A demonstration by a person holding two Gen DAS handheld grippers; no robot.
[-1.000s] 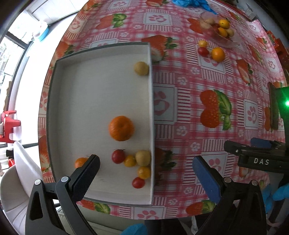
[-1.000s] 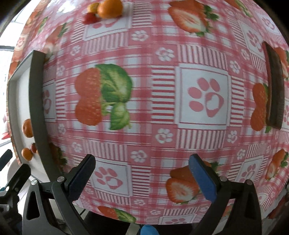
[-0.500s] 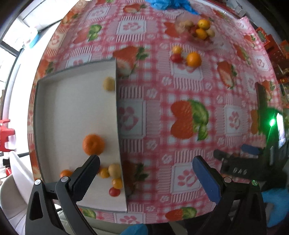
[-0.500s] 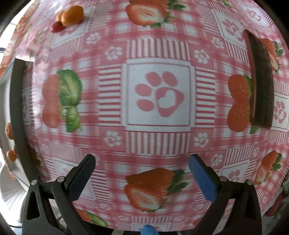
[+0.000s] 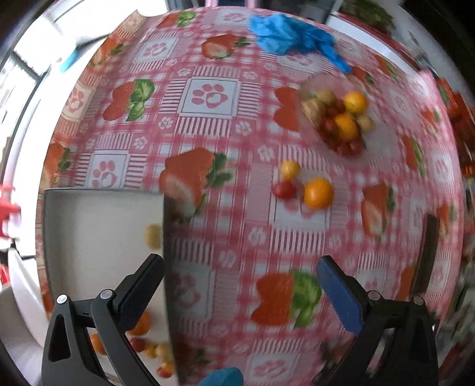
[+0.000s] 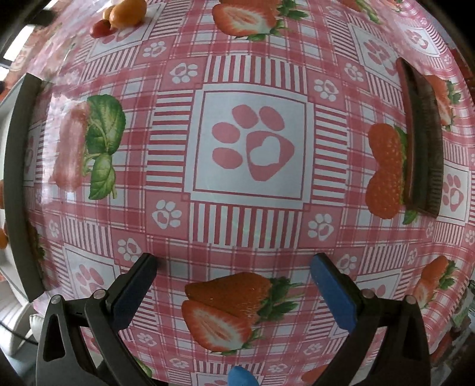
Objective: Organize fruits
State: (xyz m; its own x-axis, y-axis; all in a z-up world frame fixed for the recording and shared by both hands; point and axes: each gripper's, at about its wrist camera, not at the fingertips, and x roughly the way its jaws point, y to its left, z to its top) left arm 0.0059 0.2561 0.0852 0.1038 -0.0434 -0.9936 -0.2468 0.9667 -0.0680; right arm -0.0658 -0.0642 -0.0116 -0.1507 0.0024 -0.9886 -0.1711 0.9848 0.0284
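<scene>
In the left wrist view a white tray (image 5: 89, 207) with a dark rim lies at the left and holds a yellowish fruit (image 5: 153, 236) and several small fruits near my left finger. On the cloth ahead lie an orange (image 5: 318, 193), a red tomato (image 5: 284, 190) and a yellow tomato (image 5: 290, 168). A clear container (image 5: 335, 121) of mixed fruit stands beyond them. My left gripper (image 5: 240, 276) is open and empty above the cloth. My right gripper (image 6: 234, 273) is open and empty over a printed paw; the orange (image 6: 127, 12) shows at its top left.
A red-checked strawberry tablecloth (image 5: 207, 124) covers the table. A blue crumpled glove (image 5: 291, 34) lies at the far side. A dark flat bar (image 6: 421, 136) lies at the right, also in the left wrist view (image 5: 429, 252). The tray's rim (image 6: 17, 178) runs down the right wrist view's left edge.
My left gripper has swung right and forward, off the tray toward the loose fruit; the view is blurred. My right gripper has shifted right, the printed paw now centred.
</scene>
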